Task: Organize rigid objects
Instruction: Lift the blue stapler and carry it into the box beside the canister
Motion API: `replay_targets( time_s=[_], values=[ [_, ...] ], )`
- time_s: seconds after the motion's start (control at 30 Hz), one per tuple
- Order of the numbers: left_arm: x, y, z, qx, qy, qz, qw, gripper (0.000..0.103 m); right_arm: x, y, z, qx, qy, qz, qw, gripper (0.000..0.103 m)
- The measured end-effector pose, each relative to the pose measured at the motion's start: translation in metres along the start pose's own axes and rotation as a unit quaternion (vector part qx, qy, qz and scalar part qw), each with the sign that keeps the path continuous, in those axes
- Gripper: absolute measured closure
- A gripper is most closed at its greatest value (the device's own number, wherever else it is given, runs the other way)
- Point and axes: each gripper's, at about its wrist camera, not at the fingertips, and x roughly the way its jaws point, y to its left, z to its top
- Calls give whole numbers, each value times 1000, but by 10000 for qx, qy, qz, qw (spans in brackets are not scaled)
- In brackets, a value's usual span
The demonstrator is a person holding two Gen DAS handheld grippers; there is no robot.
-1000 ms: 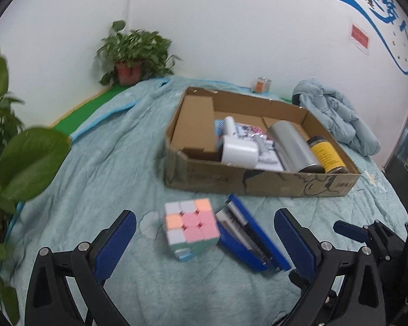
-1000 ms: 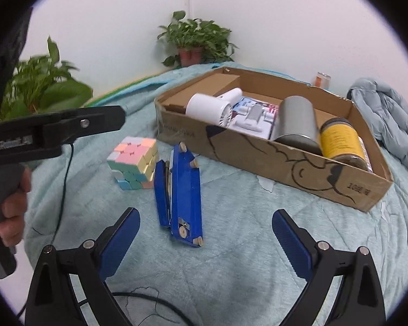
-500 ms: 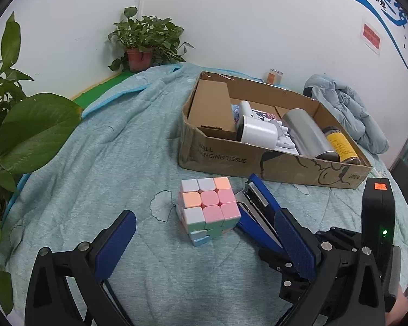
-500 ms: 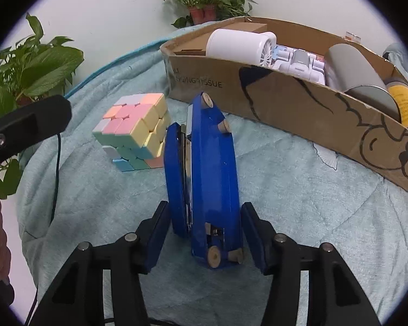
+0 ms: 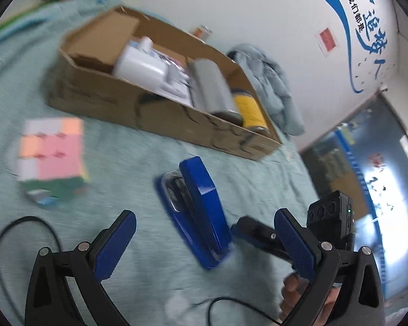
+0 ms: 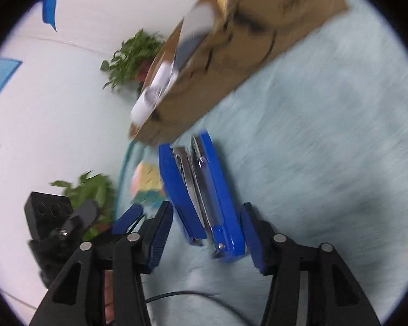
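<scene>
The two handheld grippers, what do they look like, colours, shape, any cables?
Both match. The left gripper has a black angular frame with silver rivets and two fingers faced with blue textured pads. The right gripper is built the same: black frame, silver rivets, blue ribbed pads. A thin black cable trails over the cloth. Each carries a black camera block.

Pale teal quilt (image 5: 100,146) spreads under everything, and up at the back a crumpled grey-blue jacket (image 5: 269,81) slumps against the white wall (image 5: 244,5), just past the far end of the carton. On that wall there's a sweeping blue graphic (image 5: 337,16) with dark lettering and a small red notice (image 5: 327,39), while a little orange-and-white can or jar (image 5: 202,30), too blurred to call, stands near the wall's foot. Two potted plants (image 6: 133,54) show in the right wrist view, one in the corner, one leafy and closer, and a black cable (image 5: 19,231) loops across the quilt.
</scene>
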Motion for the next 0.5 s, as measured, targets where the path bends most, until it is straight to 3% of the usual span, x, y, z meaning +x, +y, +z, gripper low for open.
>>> replay_targets(
  time_s=[0.07, 0.1, 0.2, 0.33, 0.5],
  values=[
    [16, -6, 3, 16, 139, 65, 9999, 1, -23, 10, 6, -523, -343, -442, 9971, 22],
    [22, -9, 5, 46, 188, 78, 9998, 1, -28, 14, 7, -709, -410, -564, 9950, 20],
    [38, -12, 8, 15, 301, 91, 9995, 1, -32, 31, 2, -1532, -459, -1022, 9818, 21],
    [49, -3, 14, -129, 355, 244, 9990, 1, -6, 47, -14, -2418, -311, -1439, 9591, 21],
    [54, 0, 16, -83, 433, 244, 9987, 1, 22, 61, -33, -3136, -192, -1687, 9343, 31]
  ],
)
